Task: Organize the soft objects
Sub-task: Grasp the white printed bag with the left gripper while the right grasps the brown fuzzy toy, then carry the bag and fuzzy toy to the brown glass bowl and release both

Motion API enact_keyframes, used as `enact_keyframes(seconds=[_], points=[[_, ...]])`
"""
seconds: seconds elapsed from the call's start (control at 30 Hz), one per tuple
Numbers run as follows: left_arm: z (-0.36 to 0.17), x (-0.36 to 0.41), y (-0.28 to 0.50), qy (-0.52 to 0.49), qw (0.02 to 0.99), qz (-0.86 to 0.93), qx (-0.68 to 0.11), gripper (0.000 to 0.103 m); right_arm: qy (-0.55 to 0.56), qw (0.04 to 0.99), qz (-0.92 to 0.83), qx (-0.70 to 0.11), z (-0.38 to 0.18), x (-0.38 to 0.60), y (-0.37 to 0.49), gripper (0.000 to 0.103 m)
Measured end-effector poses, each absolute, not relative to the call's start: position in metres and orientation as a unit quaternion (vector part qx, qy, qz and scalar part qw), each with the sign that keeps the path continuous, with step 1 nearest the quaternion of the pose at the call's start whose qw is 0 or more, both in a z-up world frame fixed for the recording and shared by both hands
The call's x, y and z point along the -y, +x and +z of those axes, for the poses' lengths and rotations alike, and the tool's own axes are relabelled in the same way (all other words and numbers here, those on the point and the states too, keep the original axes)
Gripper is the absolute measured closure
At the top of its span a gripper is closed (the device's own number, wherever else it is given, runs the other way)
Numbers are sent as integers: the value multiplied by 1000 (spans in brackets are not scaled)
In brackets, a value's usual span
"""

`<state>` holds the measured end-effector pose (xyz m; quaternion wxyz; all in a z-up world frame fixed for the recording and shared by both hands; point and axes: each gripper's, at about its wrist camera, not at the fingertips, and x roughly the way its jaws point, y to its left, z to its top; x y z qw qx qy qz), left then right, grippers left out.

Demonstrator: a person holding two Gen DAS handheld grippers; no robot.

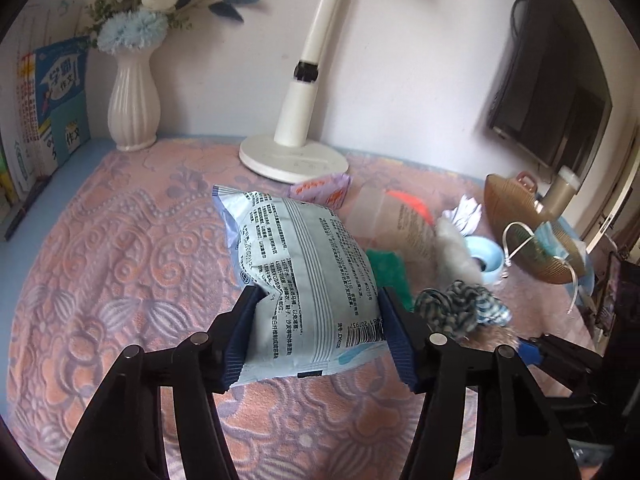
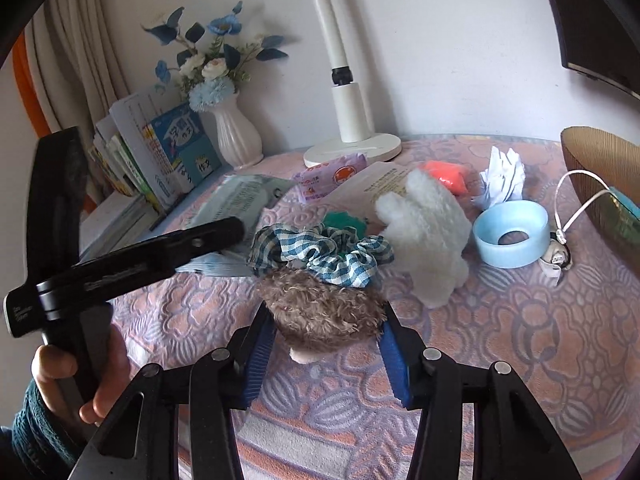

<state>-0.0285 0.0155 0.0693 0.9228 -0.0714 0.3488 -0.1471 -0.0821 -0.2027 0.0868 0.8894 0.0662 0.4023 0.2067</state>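
Observation:
A pale blue and white printed packet [image 1: 304, 264] lies on the pink patterned cloth [image 1: 120, 260], and my left gripper [image 1: 318, 320] is shut on its near end, both blue pads pressing its sides. A brown curly plush toy [image 2: 324, 312] sits between the blue pads of my right gripper [image 2: 325, 332], which is shut on it. Just beyond the toy lie a checked scrunchie [image 2: 320, 252], a white fluffy plush [image 2: 428, 232] and a green soft item [image 2: 344, 220]. The packet [image 2: 236, 196] is half hidden behind the left gripper's black body in the right wrist view.
At the back stand a white lamp base [image 1: 292, 156], a white vase [image 1: 134, 108] and books [image 2: 160, 152]. A purple packet [image 2: 332, 176], orange lump [image 2: 446, 174], crumpled paper [image 2: 500, 182], blue ring [image 2: 510, 236] and brown woven basket [image 2: 600, 168] crowd the right. A hand [image 2: 60, 364] holds the left gripper.

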Motion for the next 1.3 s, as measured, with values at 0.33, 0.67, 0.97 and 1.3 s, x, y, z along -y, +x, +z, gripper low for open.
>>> enact_keyframes(seconds=[0.33, 0.67, 0.97, 1.3], points=[[122, 3, -38, -86, 923, -200, -316, 45, 85, 908, 149, -382, 136, 244, -91, 54], [188, 124, -21, -28, 908, -307, -284, 45, 118, 937, -54, -325, 216, 381, -92, 54], [181, 258, 23, 17, 878, -368, -305, 45, 165, 918, -152, -327, 216, 482, -69, 54], [152, 309, 45, 44, 869, -382, -313, 31, 159, 901, -168, -366, 177, 509, -22, 41]])
